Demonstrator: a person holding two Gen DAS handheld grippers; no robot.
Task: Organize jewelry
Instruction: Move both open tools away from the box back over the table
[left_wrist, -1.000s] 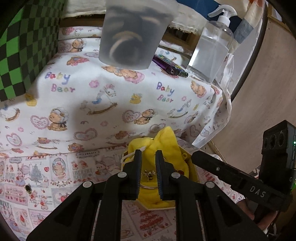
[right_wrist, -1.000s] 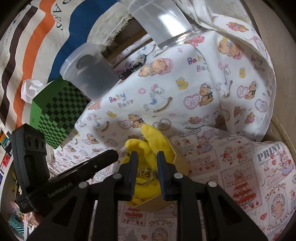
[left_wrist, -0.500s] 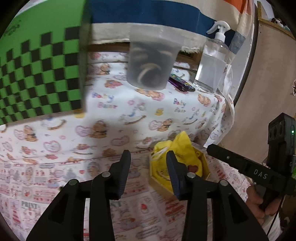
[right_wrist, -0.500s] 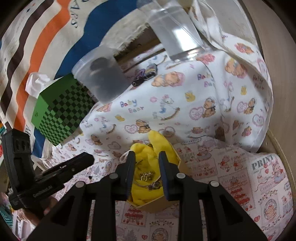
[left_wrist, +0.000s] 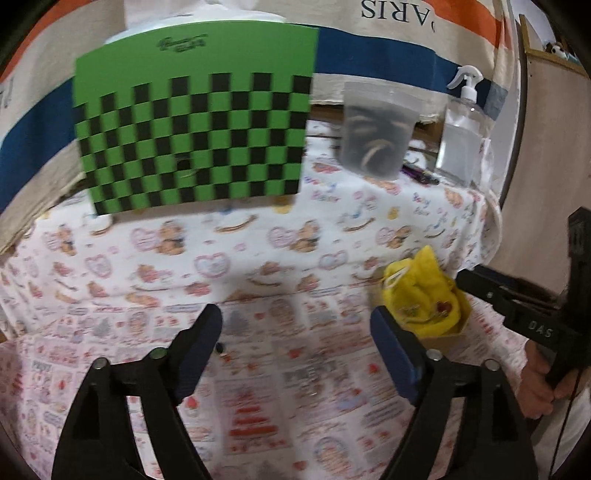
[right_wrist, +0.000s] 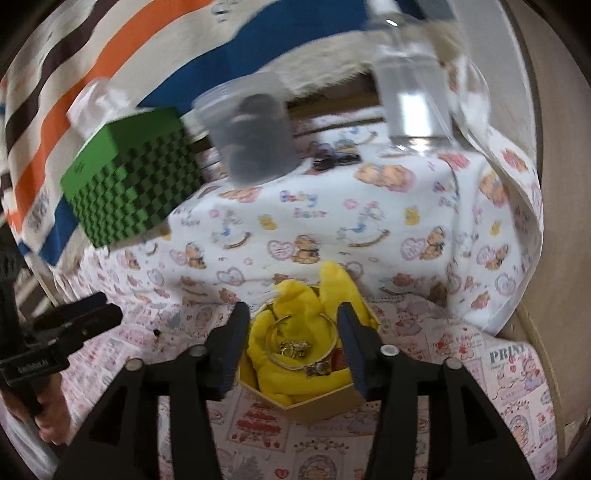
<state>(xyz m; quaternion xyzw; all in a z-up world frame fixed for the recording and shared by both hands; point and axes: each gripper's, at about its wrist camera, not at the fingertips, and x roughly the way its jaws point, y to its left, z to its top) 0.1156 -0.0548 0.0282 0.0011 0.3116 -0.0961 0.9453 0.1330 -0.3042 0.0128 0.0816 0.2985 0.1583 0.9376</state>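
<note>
Left gripper (left_wrist: 295, 343): jaws now spread wide and empty, where a second ago they were narrow over the jewelry box (left_wrist: 439, 332). It has swung away; the box now lies at its 2 o'clock, well apart. A small dark item (left_wrist: 220, 347), possibly an earring, lies on the tablecloth (left_wrist: 258, 258) just beside its left finger.

Right gripper (right_wrist: 291, 339): jaws have also widened and grip nothing, straddling the box at 12 o'clock. The bangle (right_wrist: 301, 345) and trinkets rest on the yellow cloth (right_wrist: 295, 299) inside.

Judgement: box contents deposited; the loose item appears next.
</note>
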